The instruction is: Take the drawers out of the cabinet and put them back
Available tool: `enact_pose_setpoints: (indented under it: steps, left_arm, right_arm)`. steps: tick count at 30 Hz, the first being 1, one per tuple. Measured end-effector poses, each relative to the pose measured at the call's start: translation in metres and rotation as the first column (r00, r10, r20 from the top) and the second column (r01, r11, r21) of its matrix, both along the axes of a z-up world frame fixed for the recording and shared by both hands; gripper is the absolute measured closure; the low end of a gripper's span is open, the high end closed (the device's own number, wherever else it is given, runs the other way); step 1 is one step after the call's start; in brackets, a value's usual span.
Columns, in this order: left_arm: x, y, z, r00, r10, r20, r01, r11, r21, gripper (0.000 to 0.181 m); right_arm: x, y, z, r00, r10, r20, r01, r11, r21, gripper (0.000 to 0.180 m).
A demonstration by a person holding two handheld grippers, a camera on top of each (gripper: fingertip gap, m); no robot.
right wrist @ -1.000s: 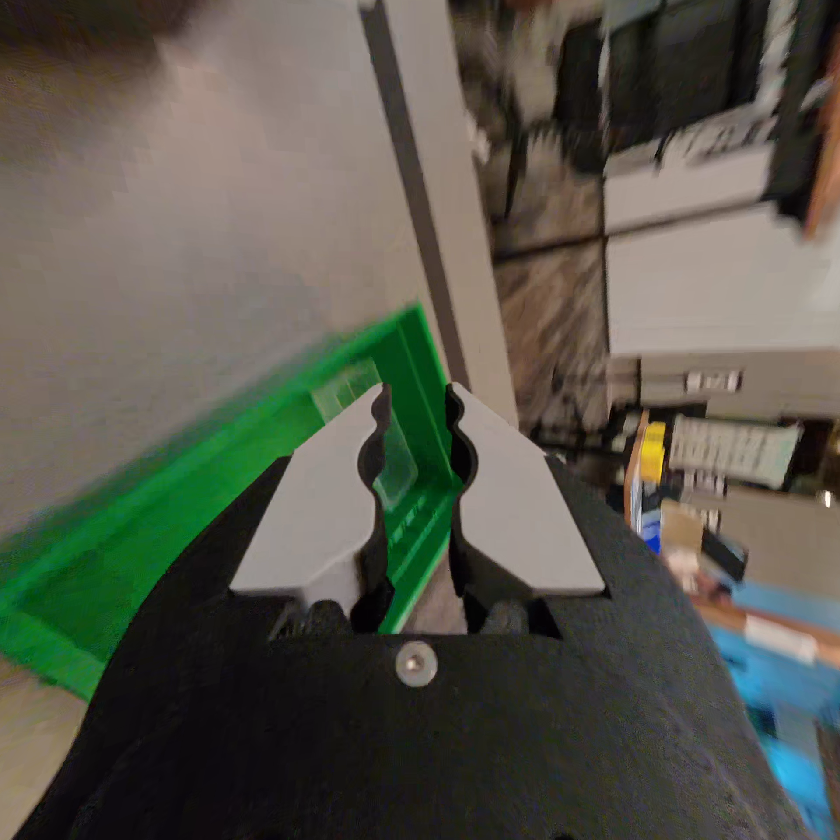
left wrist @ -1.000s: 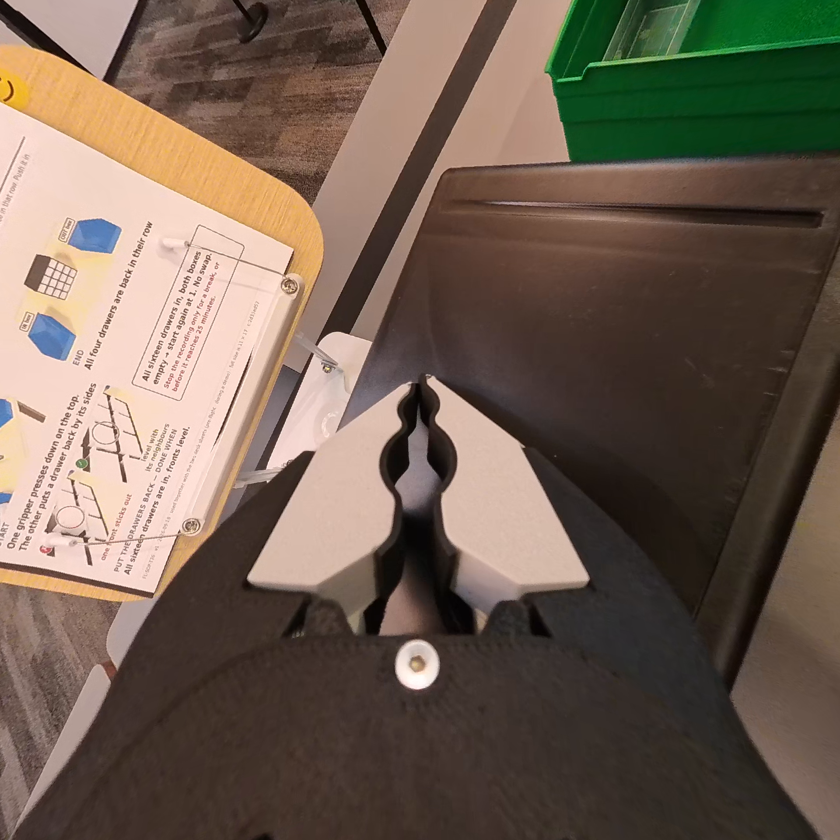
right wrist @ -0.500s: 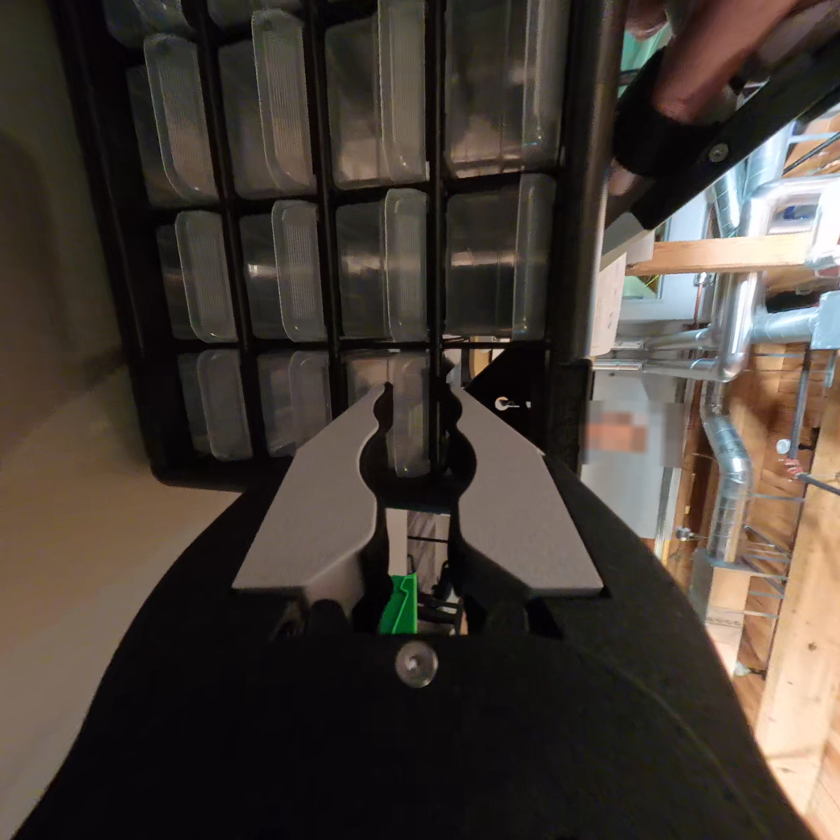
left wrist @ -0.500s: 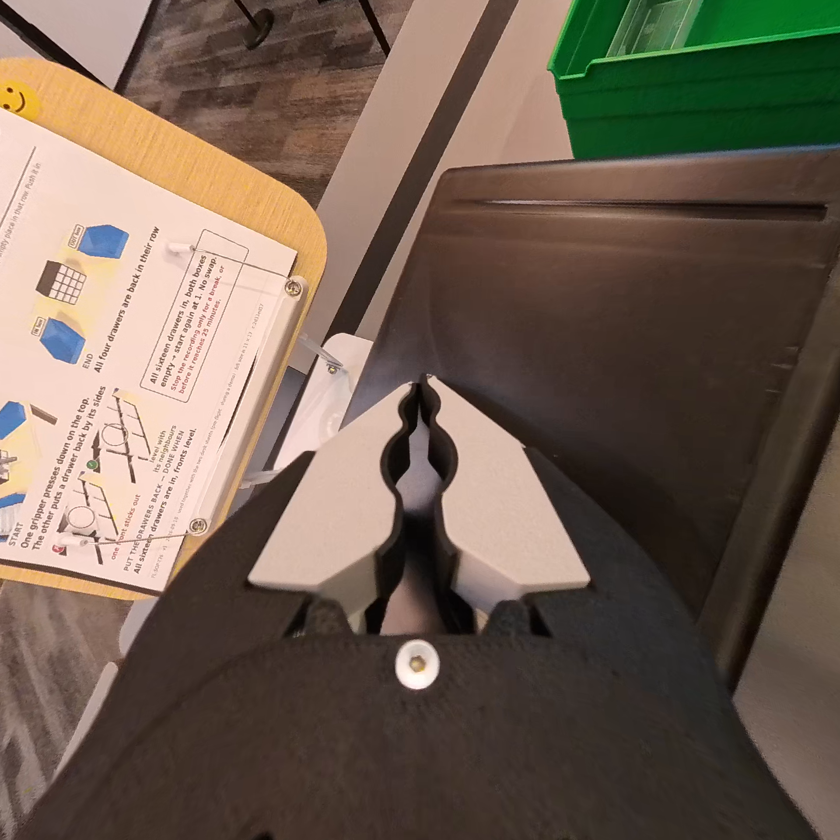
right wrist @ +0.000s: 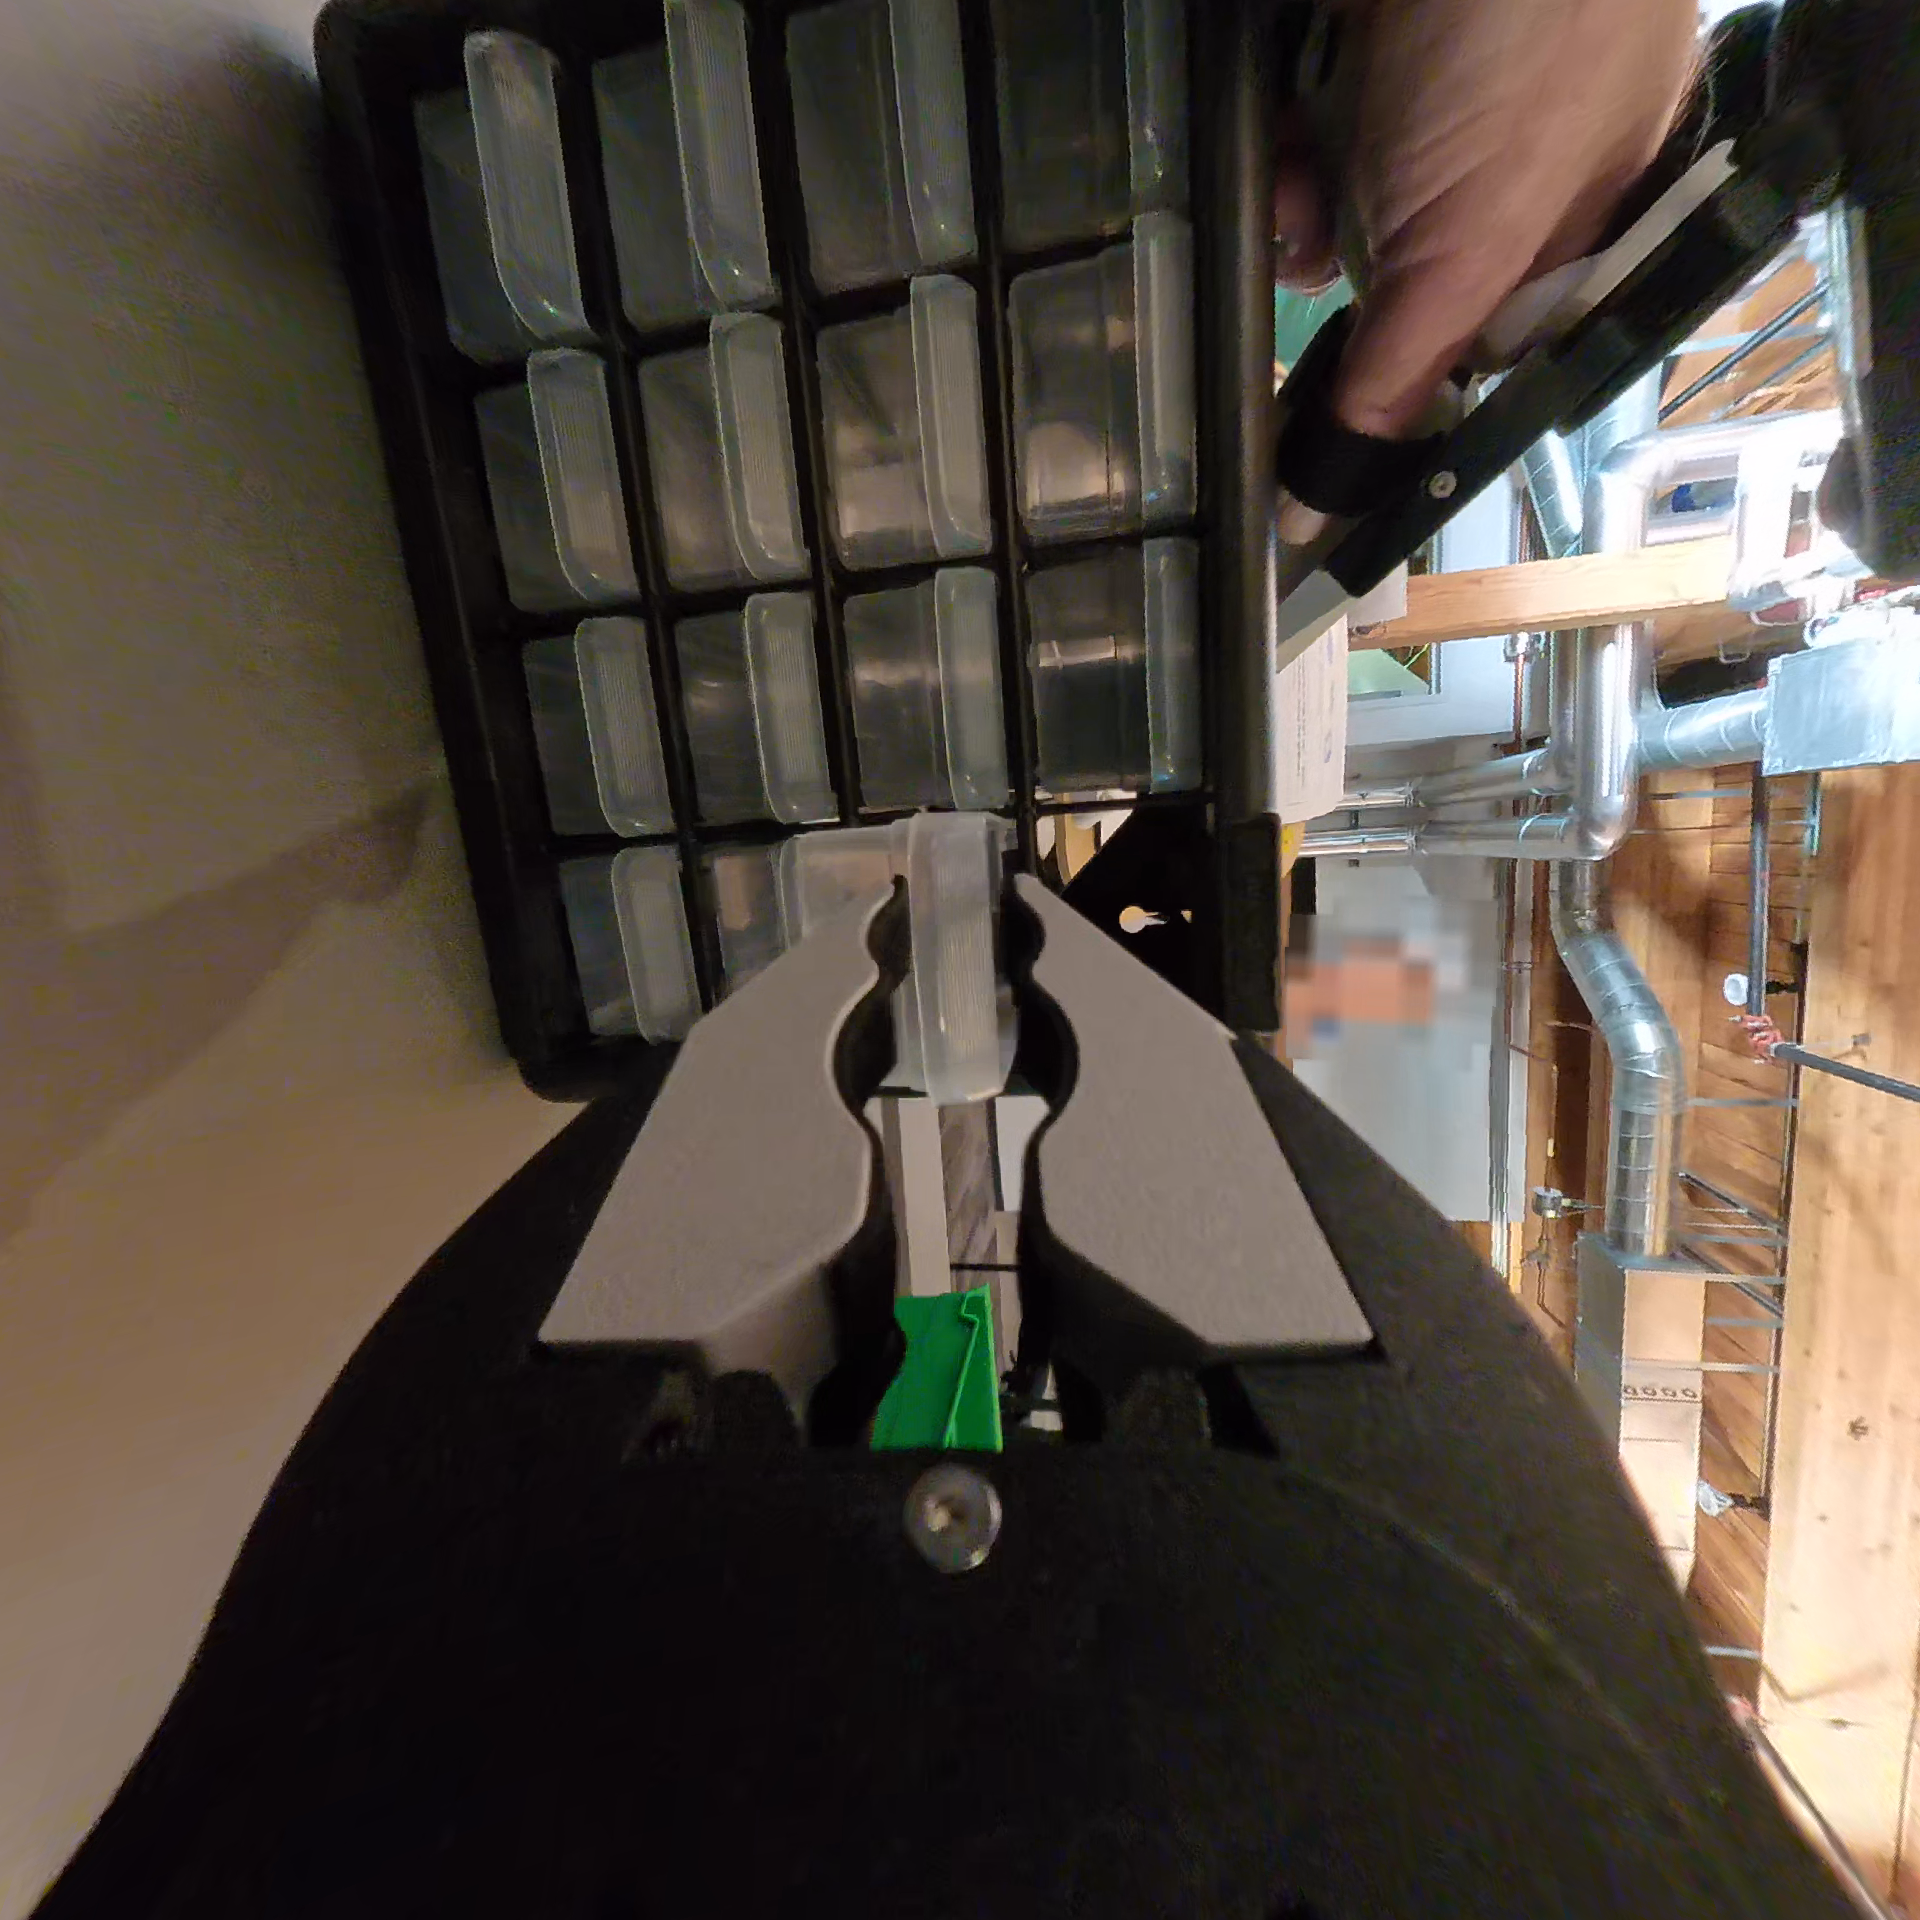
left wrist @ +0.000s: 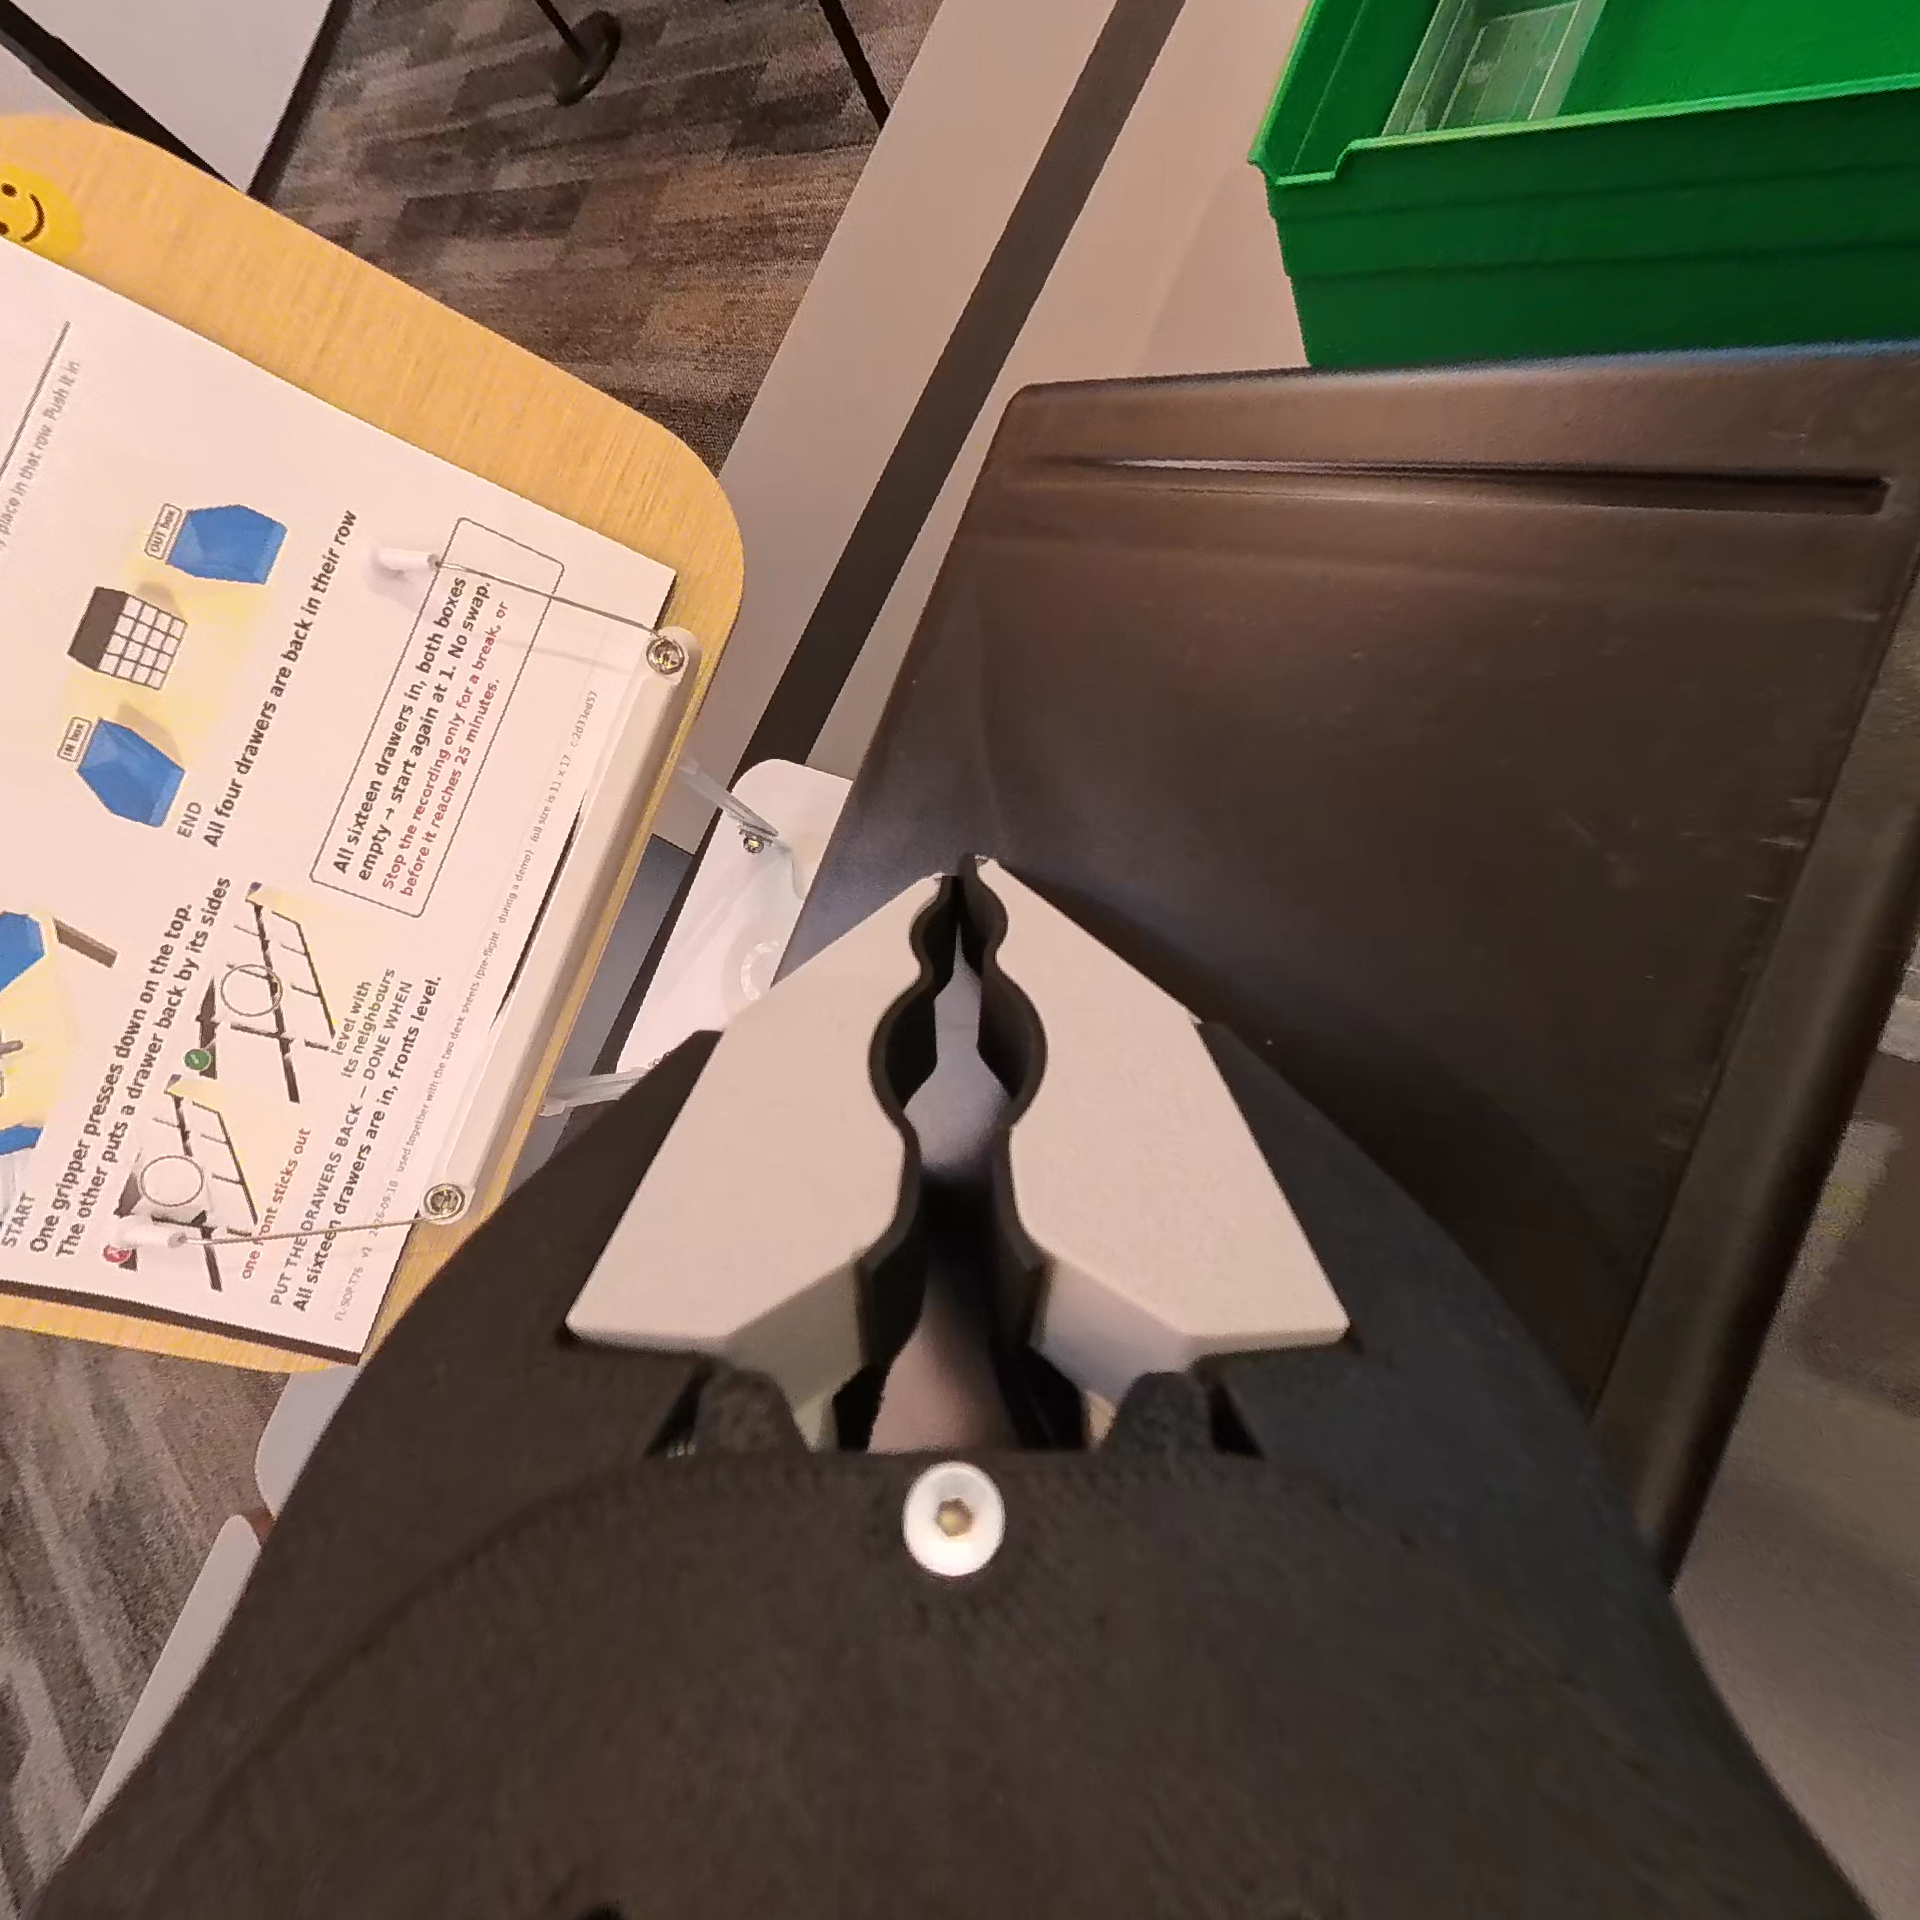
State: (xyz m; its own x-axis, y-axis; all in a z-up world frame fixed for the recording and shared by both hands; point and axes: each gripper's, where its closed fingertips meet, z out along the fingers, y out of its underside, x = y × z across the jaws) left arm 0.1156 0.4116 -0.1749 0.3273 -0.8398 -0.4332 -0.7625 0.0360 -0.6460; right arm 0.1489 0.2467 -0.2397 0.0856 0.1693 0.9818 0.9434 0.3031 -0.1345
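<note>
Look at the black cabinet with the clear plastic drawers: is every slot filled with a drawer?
No, one corner slot of the black cabinet is empty, beside the clear plastic drawer between the right gripper's fingers.

Left wrist view close above the cabinet [left wrist: 1434,790] top; right, rolled sideways, near its drawer front; cabinet [right wrist: 1236,623] shared.

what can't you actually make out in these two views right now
- Right wrist view: whether the right gripper truly clamps the clear drawer; its fingers flank the handle, but contact is unclear.
- Right wrist view: the left gripper's tip is behind the cabinet; only the hand shows.
- Left wrist view: the drawer fronts are hidden under the cabinet top.
- Left wrist view: the green bin is cut off by the frame edge.
</note>
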Motion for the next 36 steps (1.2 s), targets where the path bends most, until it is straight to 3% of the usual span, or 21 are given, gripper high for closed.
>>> enact_pose_setpoints:
  steps: [2, 6, 11, 24, 36]
  left_arm:
    - [0.000, 0.000, 0.000, 1.000, 0.000, 0.002, 0.000, 1.000, -0.004, 0.181]
    - [0.000, 0.000, 0.000, 1.000, 0.001, 0.002, -0.001, 1.000, -0.002, 0.181]
    - [0.000, 0.000, 0.000, 1.000, 0.002, 0.004, -0.002, 1.000, -0.009, 0.181]
    - [0.000, 0.000, 0.000, 1.000, 0.003, 0.005, -0.003, 1.000, -0.013, 0.181]
    - [0.000, 0.001, 0.000, 1.000, 0.004, 0.004, -0.004, 1.000, -0.009, 0.181]
  right_arm:
    - [0.002, 0.005, 0.000, 1.000, -0.030, -0.005, 0.030, 0.999, -0.019, 0.146]
    - [0.009, 0.019, -0.002, 0.998, -0.065, 0.025, 0.067, 0.994, -0.082, 0.165]
    - [0.010, 0.010, -0.003, 0.997, -0.073, 0.027, 0.077, 0.974, -0.214, 0.165]
    - [-0.003, -0.048, 0.004, 0.996, -0.072, 0.052, 0.081, 0.977, -0.196, 0.167]
    - [-0.007, -0.081, 0.004, 1.000, -0.012, -0.023, 0.010, 0.995, -0.104, 0.167]
